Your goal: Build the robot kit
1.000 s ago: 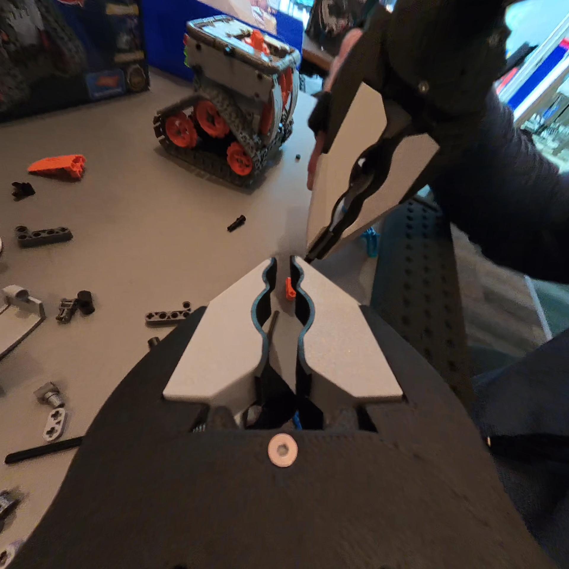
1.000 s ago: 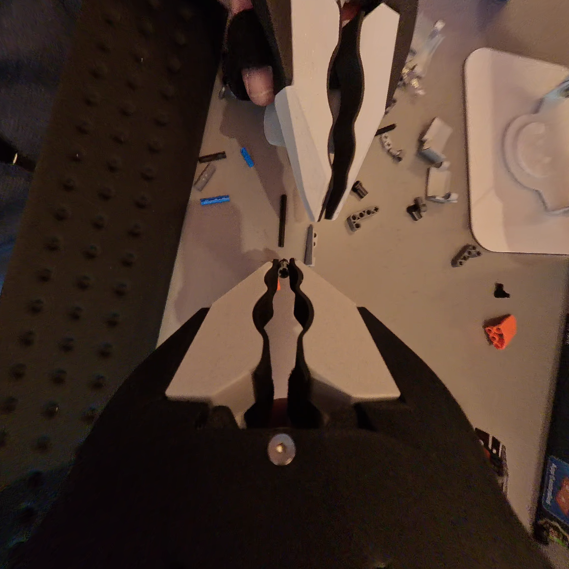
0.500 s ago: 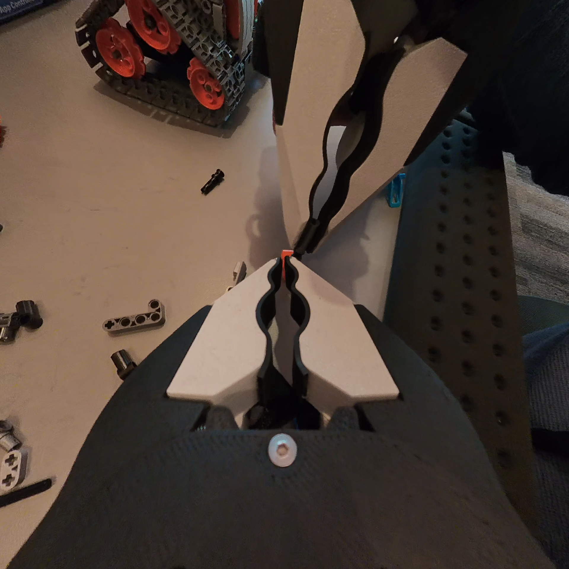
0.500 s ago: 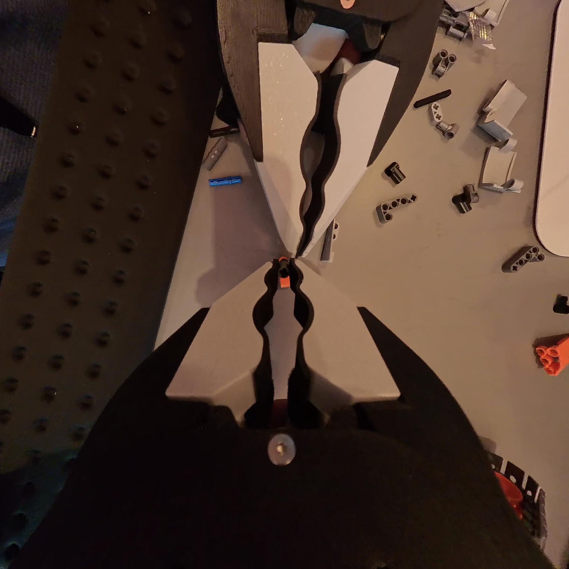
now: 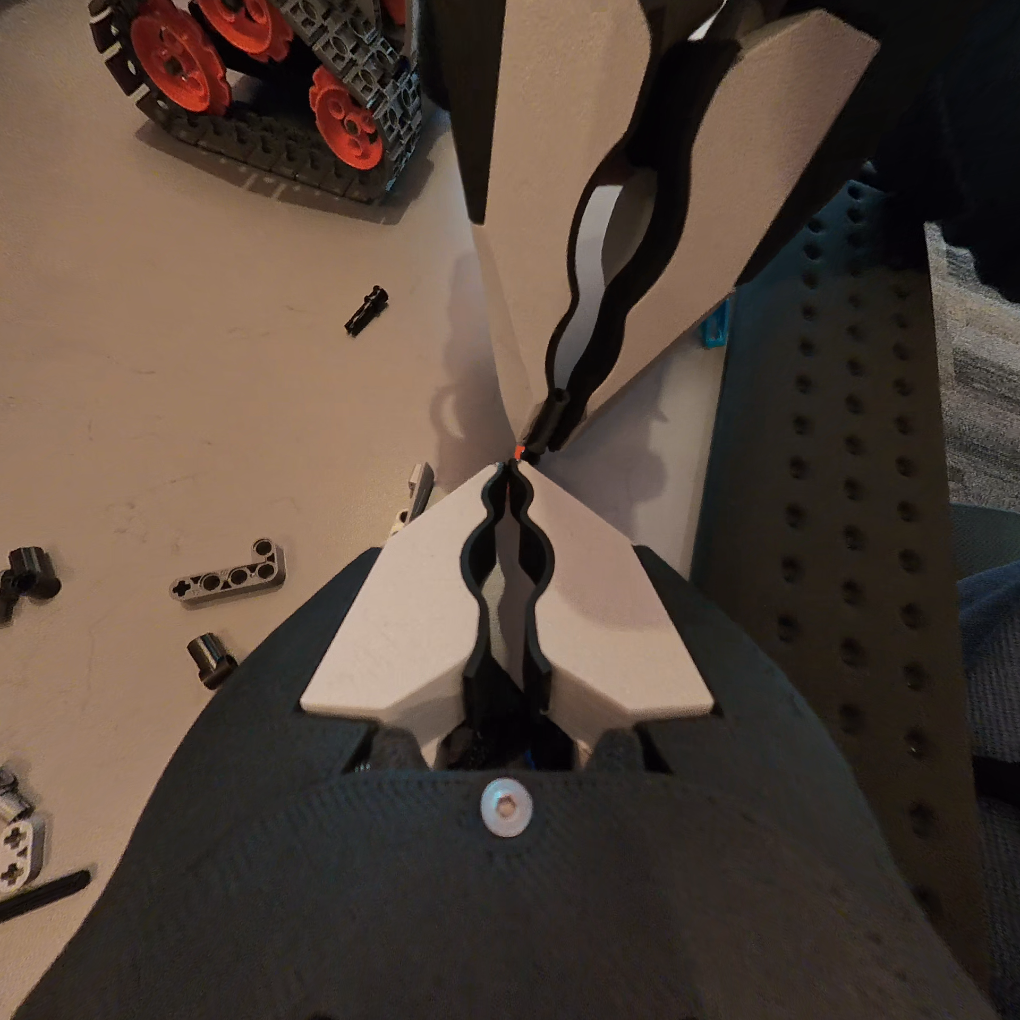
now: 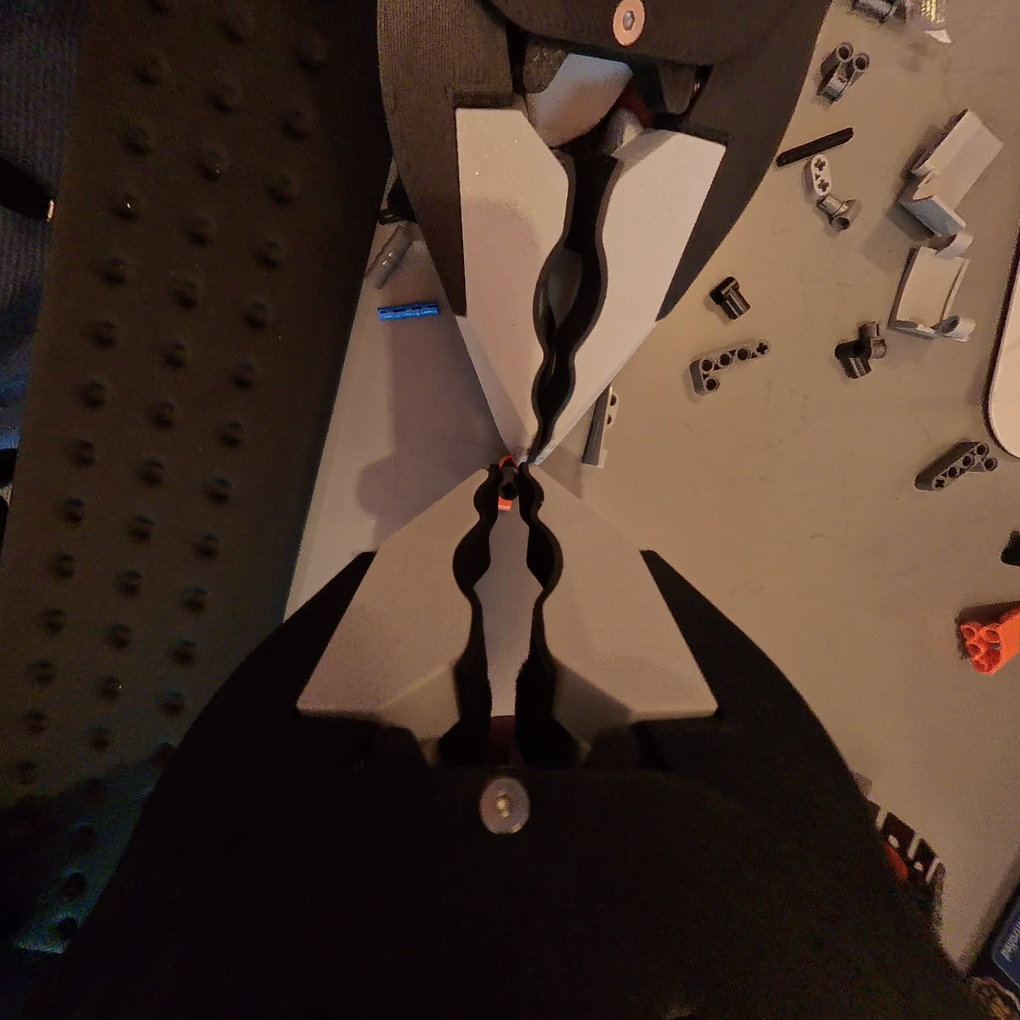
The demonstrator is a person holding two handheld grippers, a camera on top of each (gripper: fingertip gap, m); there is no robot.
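My right gripper (image 6: 508, 469) is shut on a small black connector (image 6: 506, 479) with an orange pin (image 6: 503, 502) sticking through it. In the left wrist view it comes down from the top, and the black connector (image 5: 549, 422) sits at its tips. My left gripper (image 5: 506, 468) has its jaws closed, tip to tip with the right one. A sliver of the orange pin (image 5: 518, 452) shows between the two grippers, touching my left tips; I cannot see it pinched. Both hover just above the beige table (image 5: 165, 359).
A tracked model with orange wheels (image 5: 265, 94) stands at the far left. Loose parts lie around: a black pin (image 5: 367, 311), a grey L-beam (image 5: 229, 577), a blue pin (image 6: 408, 312), an orange block (image 6: 991, 643). A dark dotted panel (image 5: 828, 497) borders the table edge. My left and right fingertips are right by each other. The orange block (image 6: 991, 643) is about equally far from each gripper, around 25 cm.
The two grippers have come together tip to tip. The orange pin, held between my left jaws a second ago, now sits mostly inside the black connector. My left jaws have closed further.
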